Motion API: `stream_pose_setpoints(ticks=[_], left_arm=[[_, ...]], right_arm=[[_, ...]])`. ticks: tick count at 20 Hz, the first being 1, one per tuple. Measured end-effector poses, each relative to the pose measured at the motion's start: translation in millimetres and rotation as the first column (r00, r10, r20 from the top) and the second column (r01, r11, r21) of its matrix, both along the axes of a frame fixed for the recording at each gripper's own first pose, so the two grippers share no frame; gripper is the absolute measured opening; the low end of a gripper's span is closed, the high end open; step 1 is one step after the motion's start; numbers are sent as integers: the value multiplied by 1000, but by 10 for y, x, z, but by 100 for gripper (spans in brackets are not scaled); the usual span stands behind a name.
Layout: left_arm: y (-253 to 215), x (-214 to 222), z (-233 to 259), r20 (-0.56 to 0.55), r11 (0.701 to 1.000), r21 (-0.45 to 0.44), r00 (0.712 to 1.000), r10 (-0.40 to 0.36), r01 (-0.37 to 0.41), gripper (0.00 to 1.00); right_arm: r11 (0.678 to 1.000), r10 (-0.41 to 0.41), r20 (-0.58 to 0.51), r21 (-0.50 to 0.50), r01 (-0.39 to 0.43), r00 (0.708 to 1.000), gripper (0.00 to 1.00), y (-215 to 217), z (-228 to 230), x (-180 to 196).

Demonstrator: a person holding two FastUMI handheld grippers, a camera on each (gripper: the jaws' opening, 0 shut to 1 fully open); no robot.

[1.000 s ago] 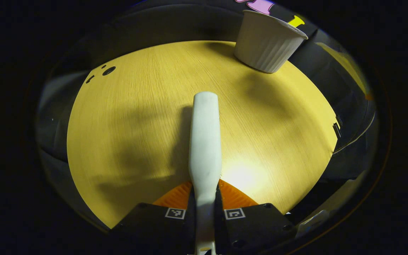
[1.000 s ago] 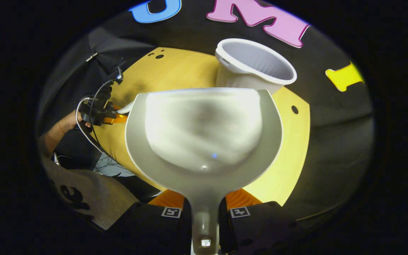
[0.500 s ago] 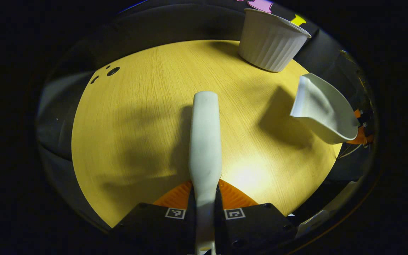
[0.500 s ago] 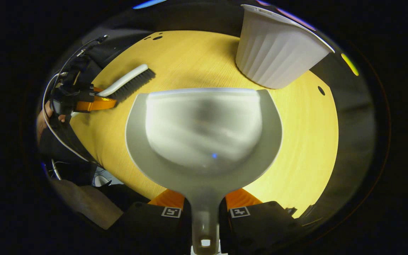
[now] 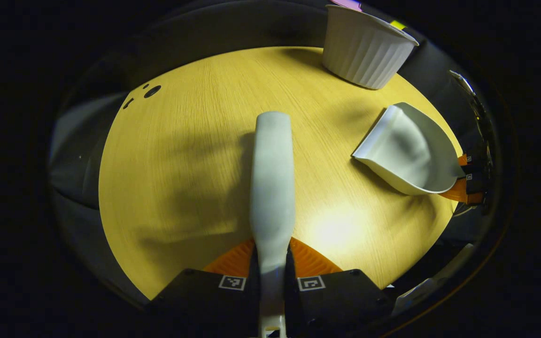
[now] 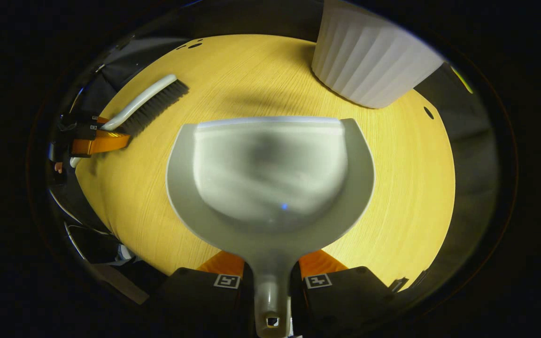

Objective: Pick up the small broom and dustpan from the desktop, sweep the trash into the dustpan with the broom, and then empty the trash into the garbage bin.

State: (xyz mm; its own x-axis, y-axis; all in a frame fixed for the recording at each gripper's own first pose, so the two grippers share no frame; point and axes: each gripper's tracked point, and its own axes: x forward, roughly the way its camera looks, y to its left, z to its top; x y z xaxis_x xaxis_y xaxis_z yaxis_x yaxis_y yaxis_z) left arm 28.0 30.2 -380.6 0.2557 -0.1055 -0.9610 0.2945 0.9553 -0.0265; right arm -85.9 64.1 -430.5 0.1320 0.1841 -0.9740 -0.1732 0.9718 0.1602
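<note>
The broom is clamped by its handle in the left gripper, over the desk. The dustpan is pinched by its handle in the right gripper, low over the desk, near the white ribbed bin at the far edge.

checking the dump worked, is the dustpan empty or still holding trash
Empty: the dustpan held by the right gripper shows a bare inner scoop, with no trash visible inside.

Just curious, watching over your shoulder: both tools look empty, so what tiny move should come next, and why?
Probably lower the dustpan flat onto the desktop and let go: its scoop looks empty, no trash shows on the wood, and the garbage bin stands beside it.
</note>
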Motion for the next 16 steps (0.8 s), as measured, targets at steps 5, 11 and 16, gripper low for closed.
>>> stream_pose_setpoints(ticks=[5,11,16], left_arm=[[29,17,-15,-18,1000,19,1000,-2,2,27],[2,0,-62,-42,999,28,999,-20,21,30],[-8,-21,-18,-35,999,32,999,-24,25,34]], right_arm=[[999,-24,-18,30,24,1000,36,32,-12,-30],[1000,-11,-17,20,12,1000,37,16,-20,-36],[1000,-4,-18,25,4,1000,41,30,0,-43]])
